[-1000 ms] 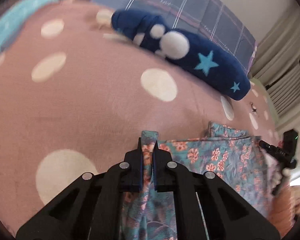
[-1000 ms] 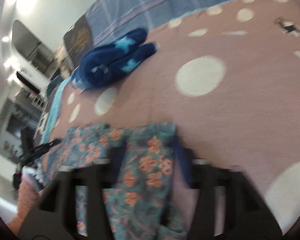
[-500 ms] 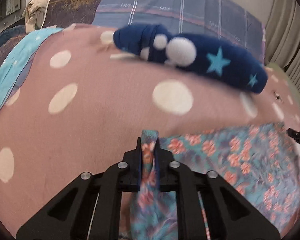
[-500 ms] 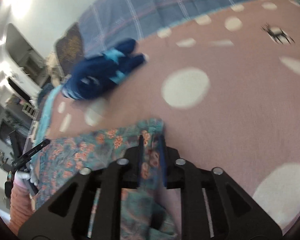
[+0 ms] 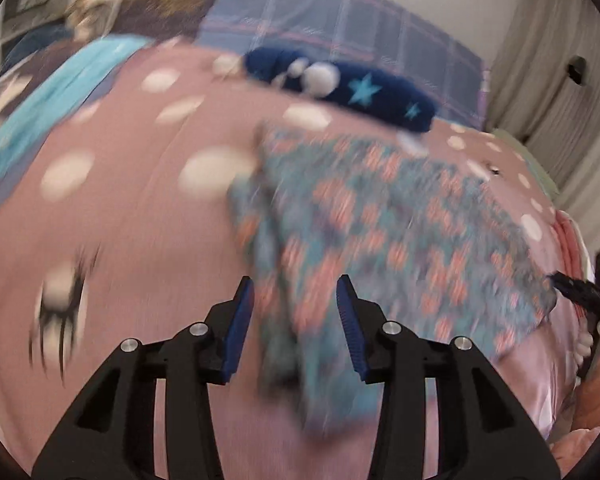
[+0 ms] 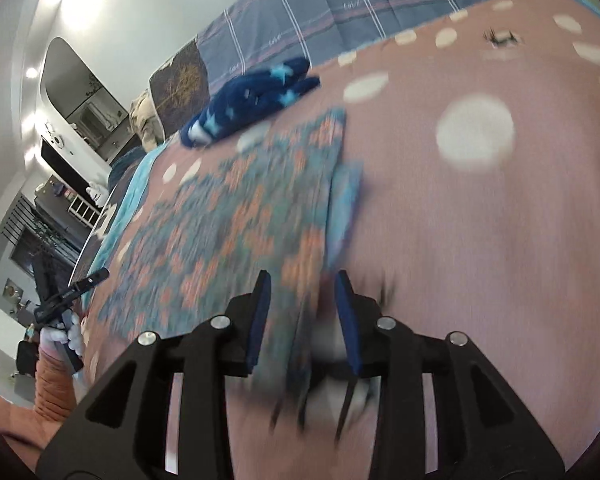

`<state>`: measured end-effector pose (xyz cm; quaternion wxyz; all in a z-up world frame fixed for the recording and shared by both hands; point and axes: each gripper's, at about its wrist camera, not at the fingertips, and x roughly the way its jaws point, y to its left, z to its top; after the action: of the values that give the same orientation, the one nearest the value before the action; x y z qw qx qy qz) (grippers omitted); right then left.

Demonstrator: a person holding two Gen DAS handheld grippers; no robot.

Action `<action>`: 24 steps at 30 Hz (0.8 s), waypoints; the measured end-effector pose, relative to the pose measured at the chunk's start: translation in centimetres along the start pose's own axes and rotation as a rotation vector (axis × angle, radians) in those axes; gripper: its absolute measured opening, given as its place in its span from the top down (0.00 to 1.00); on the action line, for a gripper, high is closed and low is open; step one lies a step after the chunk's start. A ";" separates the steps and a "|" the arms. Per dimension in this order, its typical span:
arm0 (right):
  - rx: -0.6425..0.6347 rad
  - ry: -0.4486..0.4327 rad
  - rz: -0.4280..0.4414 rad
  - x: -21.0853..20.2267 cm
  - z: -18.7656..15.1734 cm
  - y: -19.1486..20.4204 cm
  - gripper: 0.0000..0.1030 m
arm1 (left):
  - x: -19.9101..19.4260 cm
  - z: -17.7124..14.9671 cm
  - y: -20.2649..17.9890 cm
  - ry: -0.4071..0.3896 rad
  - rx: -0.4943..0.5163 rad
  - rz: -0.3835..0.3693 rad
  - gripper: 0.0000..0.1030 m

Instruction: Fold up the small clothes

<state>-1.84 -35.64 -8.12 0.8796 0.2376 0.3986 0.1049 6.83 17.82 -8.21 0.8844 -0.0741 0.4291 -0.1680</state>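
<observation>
A teal small garment with orange flowers (image 5: 400,216) (image 6: 228,220) lies spread flat on the pink polka-dot bedspread (image 5: 140,208) (image 6: 480,240), blurred by motion. My left gripper (image 5: 294,284) hangs over its near left edge with its jaws opening. Cloth shows between the blue pads, but they do not press it. My right gripper (image 6: 303,280) is over the near right edge, its jaws also opening and free of the cloth. Each gripper shows at the other view's edge: the right gripper (image 5: 580,296) and the left gripper (image 6: 72,292).
A rolled navy garment with light blue stars (image 5: 360,88) (image 6: 256,96) lies beyond the floral one. A plaid blue quilt (image 5: 340,20) is at the back and a turquoise blanket (image 5: 60,92) at the left. An orange sleeve (image 6: 52,380) shows behind the left gripper.
Both grippers were shut on the floral garment's corners; their jaws have parted and let go. Both have pulled back toward me, and the garment now lies laid out ahead.
</observation>
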 end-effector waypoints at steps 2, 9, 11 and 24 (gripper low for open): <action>0.018 0.009 0.010 -0.7 -1.8 0.2 0.62 | -0.5 -1.9 0.8 0.005 -0.060 0.007 0.58; 0.044 0.013 0.038 -1.1 -3.6 0.4 0.61 | -1.4 -3.6 0.8 -0.025 -0.103 -0.077 0.58; 0.022 0.018 0.056 -0.6 -3.7 1.3 0.64 | -1.0 -3.8 0.0 -0.016 -0.051 -0.029 0.81; -0.009 0.033 -0.047 -1.9 -5.8 0.6 0.88 | -4.1 -3.7 -3.6 -0.103 0.090 0.173 0.92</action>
<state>-7.45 -33.94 -9.89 0.8761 0.2224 0.4183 0.0898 0.68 15.97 -6.48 0.9190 -0.0057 0.3797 -0.1059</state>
